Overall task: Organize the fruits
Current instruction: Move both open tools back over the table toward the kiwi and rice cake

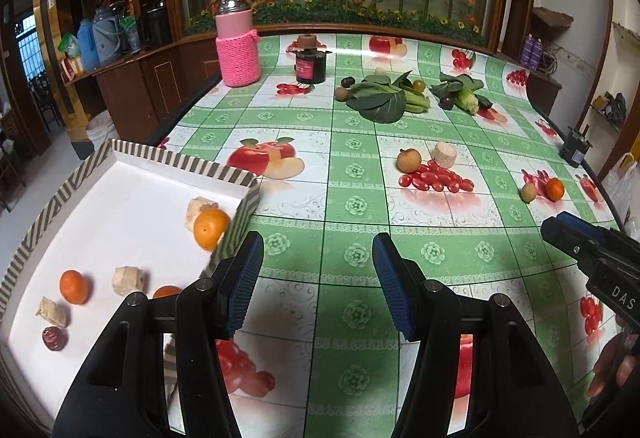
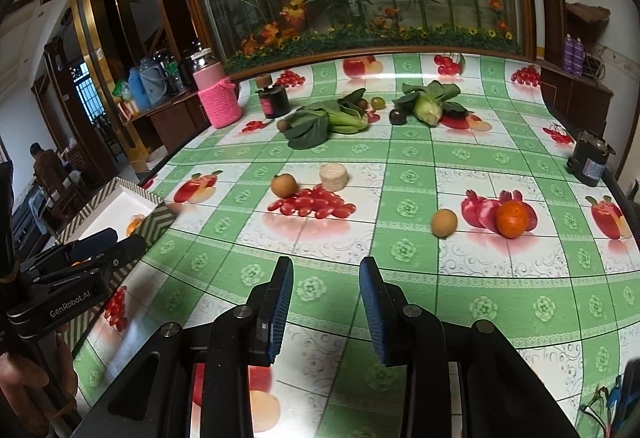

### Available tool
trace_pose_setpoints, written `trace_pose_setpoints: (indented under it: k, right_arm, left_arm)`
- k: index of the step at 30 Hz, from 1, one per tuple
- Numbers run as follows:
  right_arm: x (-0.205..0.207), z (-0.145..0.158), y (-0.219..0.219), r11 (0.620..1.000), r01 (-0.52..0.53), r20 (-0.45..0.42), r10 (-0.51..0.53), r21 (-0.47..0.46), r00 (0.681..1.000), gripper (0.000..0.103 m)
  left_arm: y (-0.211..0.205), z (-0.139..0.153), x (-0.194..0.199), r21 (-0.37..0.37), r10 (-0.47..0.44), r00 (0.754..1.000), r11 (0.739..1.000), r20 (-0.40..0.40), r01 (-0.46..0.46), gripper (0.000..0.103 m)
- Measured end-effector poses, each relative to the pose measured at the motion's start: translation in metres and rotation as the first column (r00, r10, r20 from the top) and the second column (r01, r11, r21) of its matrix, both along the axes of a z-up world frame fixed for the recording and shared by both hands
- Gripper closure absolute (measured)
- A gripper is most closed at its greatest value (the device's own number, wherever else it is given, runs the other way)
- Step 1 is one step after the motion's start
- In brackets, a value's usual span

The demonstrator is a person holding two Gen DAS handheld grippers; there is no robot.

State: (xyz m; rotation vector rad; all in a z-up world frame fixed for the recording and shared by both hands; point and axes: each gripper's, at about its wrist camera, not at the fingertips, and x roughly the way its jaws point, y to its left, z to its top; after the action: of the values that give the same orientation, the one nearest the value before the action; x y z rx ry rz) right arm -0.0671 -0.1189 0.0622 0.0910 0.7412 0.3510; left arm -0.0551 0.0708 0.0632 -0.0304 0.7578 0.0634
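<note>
A white tray with a striped rim [image 1: 168, 154] sits at the table's left edge and holds oranges [image 1: 210, 228], pale chunks [image 1: 127, 280] and a dark red fruit [image 1: 55, 338]. On the cloth lie a brown round fruit [image 1: 409, 160], a pale cylinder chunk [image 1: 445, 155], a small tan fruit [image 1: 529, 192] and an orange [image 1: 555, 189]. My left gripper [image 1: 318, 282] is open and empty, just right of the tray. My right gripper [image 2: 326, 302] is open and empty, short of the tan fruit [image 2: 444, 223] and the orange [image 2: 512, 219]. The tray [image 2: 156, 222] shows at left.
Leafy greens [image 1: 380, 98], a corn cob [image 1: 468, 100] and small dark fruits lie at the far side. A pink-sleeved bottle [image 1: 237, 42] and a dark jar [image 1: 310, 64] stand at the back left. A small black motor [image 2: 591, 158] sits at the right edge.
</note>
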Motion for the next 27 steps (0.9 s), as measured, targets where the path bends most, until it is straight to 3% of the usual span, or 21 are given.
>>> trace_pose_setpoints:
  k: [27]
  right_arm:
    - [0.057, 0.003, 0.007, 0.994, -0.085, -0.024, 0.083, -0.072, 0.996, 0.070]
  left_arm:
    - [-0.018, -0.013, 0.053, 0.029, -0.011, 0.999, 1.000, -0.051, 0.012, 0.046]
